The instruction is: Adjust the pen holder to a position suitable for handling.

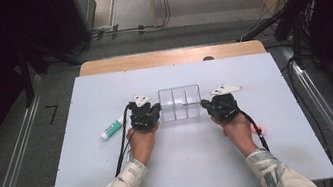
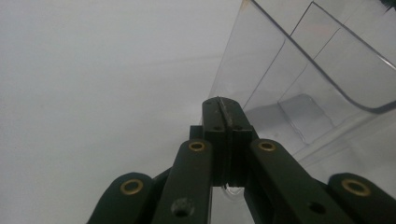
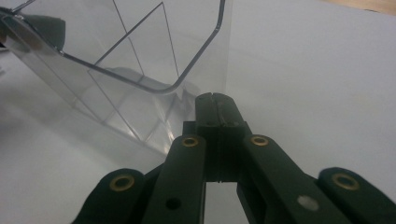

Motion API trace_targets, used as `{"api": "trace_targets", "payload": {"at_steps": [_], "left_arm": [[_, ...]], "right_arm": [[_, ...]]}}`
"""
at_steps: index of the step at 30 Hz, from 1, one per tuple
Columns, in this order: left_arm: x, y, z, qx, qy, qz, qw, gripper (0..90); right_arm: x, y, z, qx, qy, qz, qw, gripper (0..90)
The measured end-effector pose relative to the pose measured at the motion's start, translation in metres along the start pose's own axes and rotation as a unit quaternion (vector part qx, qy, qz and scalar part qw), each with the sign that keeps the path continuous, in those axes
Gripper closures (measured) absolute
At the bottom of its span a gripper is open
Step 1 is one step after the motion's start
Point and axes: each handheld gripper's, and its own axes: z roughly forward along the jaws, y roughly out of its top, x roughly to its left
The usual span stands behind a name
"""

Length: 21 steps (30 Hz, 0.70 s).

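Flanking a clear plastic organizer [image 1: 180, 102] on a white table [image 1: 87, 151], a person's two hands each hold a black gripper close against one end of it. The left gripper [image 1: 146, 117] sits at the organizer's left end and the right gripper [image 1: 221, 107] at its right end. In the left gripper view the two black jaws are pressed together with nothing between them, their tip right at the organizer's near corner; whether it touches the wall cannot be told. The right gripper view shows the same: jaws together, empty, tip just beside the organizer's rounded corner. The organizer stands upright near the table's middle, with dividers forming compartments that look empty. A small white and green tube [image 1: 111, 129] lies on the table to the left, near the left gripper, untouched. Judging from this, the work is at an early stage: both grippers have been brought to the organizer, but nothing is gripped, and the tube has yet to go anywhere.
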Motion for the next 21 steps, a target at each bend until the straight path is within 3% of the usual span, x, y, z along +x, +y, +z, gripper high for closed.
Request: {"api": "trace_targets", "payload": {"at_steps": [8, 15, 21], "left_arm": [[0.002, 0.004, 0.006, -0.002, -0.003, -0.018, 0.9998, 90.0], [0.001, 0.003, 0.007, -0.005, 0.000, -0.011, 0.9999, 90.0], [0.005, 0.002, -0.005, -0.010, 0.042, 0.016, 0.9989, 85.8]], "right_arm": [[-0.003, 0.005, 0.005, -0.001, -0.007, 0.014, 0.9999, 88.1], [-0.005, 0.005, 0.006, -0.002, -0.006, 0.014, 0.9999, 88.0], [-0.007, 0.005, -0.002, -0.009, -0.020, 0.004, 0.9997, 83.9]]}}
